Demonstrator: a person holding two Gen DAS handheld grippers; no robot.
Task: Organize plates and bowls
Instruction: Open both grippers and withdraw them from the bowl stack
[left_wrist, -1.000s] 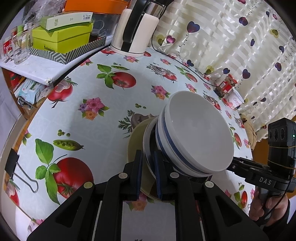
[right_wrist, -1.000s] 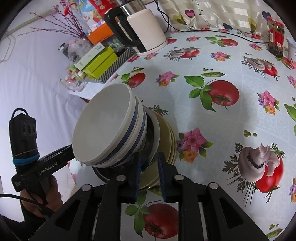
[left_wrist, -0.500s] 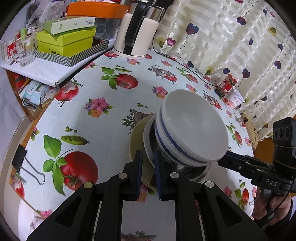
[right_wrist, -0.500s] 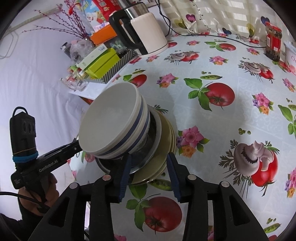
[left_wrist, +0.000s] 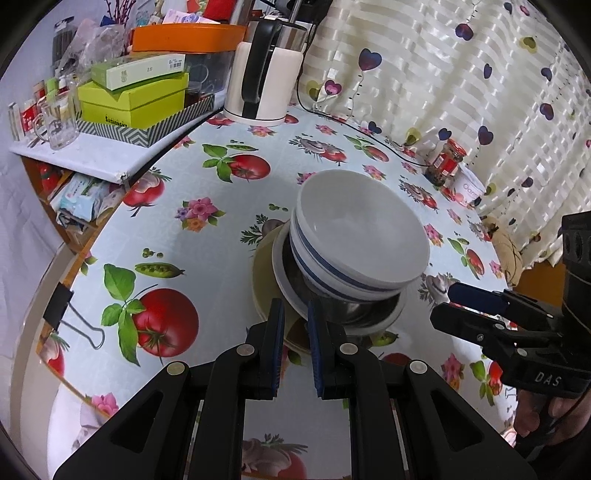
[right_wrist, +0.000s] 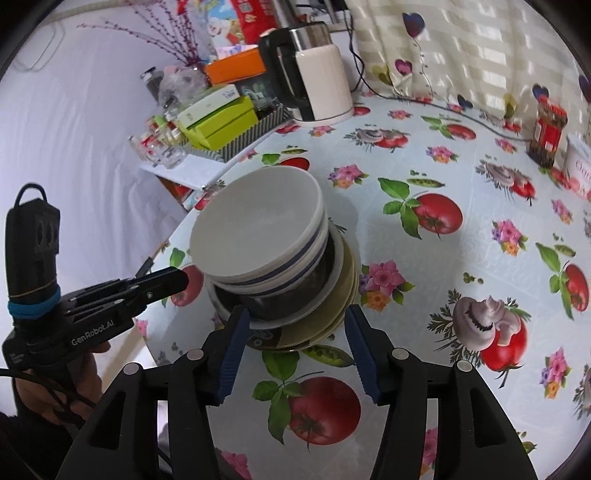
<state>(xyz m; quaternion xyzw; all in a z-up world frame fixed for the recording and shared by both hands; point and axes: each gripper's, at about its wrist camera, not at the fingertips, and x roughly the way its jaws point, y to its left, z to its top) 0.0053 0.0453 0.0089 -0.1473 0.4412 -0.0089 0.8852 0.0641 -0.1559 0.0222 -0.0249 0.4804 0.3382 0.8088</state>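
Left gripper (left_wrist: 295, 325) nearly shut, blue pads pinched on the plates' (left_wrist: 266, 288) near rim. Stack mid-table (left_wrist: 221, 229): olive plates, a white one, steel bowl (left_wrist: 354, 314), white bowls (left_wrist: 360, 236) on top, tilted. Right gripper (right_wrist: 295, 343) opening, fingers (right_wrist: 232, 343) either side of the plates' edge, not pressing.

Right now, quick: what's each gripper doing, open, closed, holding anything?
Left gripper: nearly shut at the olive plate rim; whether it pinches it cannot be told.
Right gripper: jaws opening, pads clear of that plate, holding nothing.
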